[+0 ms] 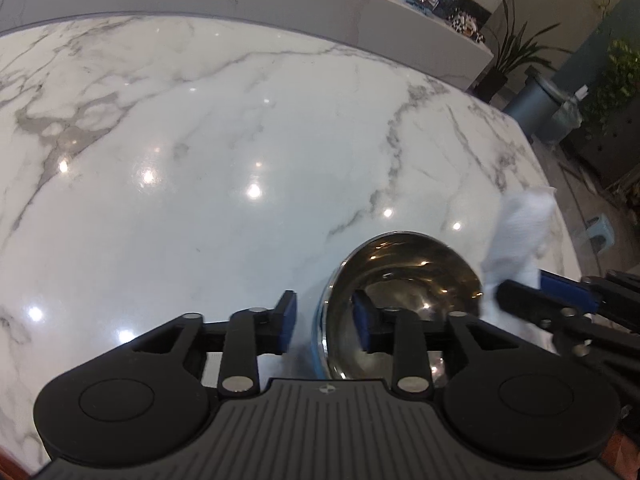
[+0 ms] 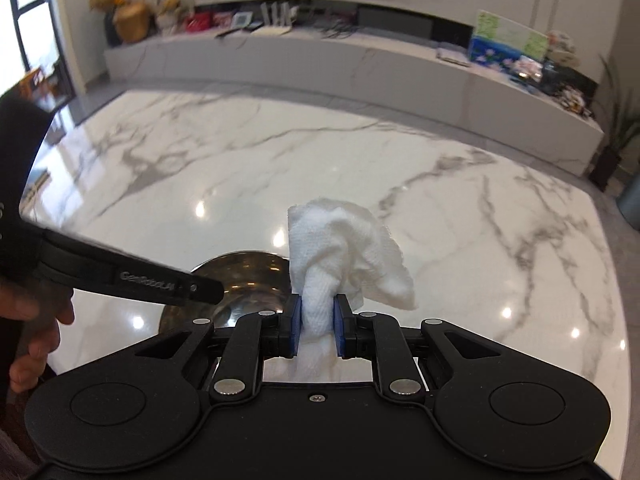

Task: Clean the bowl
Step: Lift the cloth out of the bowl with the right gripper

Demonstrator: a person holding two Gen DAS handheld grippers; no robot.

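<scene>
Left gripper [image 1: 325,322] astride bowl [image 1: 404,272] rim, possibly touching

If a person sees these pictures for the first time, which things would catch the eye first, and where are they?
The eye falls first on the crumpled white paper towel, pinched in the right gripper above the marble table. Next comes the shiny metal bowl near the table's front edge, its rim standing between the open fingers of the left gripper. Coloured boxes sit on the long ledge behind.
</scene>
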